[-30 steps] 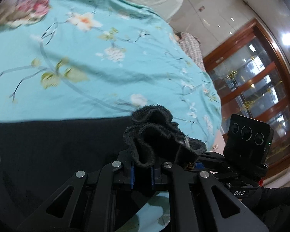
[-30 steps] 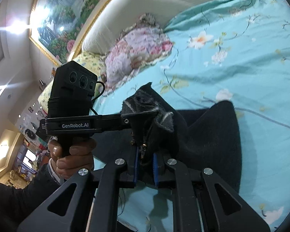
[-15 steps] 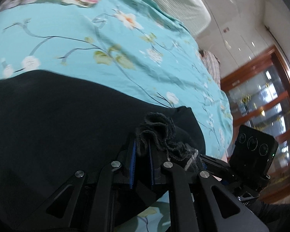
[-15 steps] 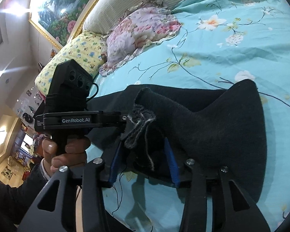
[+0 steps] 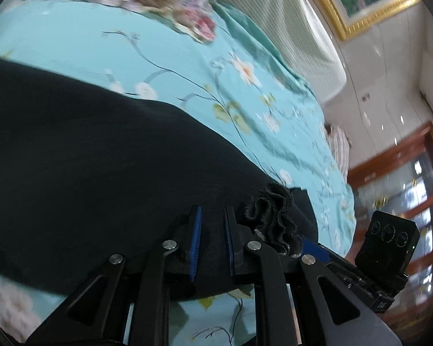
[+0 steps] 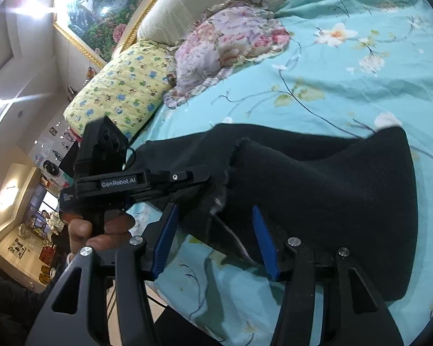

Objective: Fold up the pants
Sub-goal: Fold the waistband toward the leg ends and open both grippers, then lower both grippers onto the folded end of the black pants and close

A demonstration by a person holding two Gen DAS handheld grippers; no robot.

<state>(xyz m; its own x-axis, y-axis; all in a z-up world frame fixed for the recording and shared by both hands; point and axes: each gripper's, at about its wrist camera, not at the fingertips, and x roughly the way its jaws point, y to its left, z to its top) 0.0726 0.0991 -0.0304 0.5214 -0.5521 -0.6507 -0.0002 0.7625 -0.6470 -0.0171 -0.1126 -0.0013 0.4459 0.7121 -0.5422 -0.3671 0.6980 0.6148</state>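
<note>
Black pants (image 6: 317, 190) lie on the bed (image 6: 346, 86); right gripper (image 6: 213, 239) spread, just opening, cloth loose between; left gripper (image 5: 212, 239) slightly parted, just opening, over cloth.

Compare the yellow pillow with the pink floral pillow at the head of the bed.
The yellow pillow carries a small cartoon print; the pink floral pillow shows large blossoms. The pink floral pillow has a ruffled border, while the yellow pillow shows no frill. The yellow pillow lies at the bed's side edge; the pink floral pillow sits beside it, further in. Both lie by the headboard.
</note>
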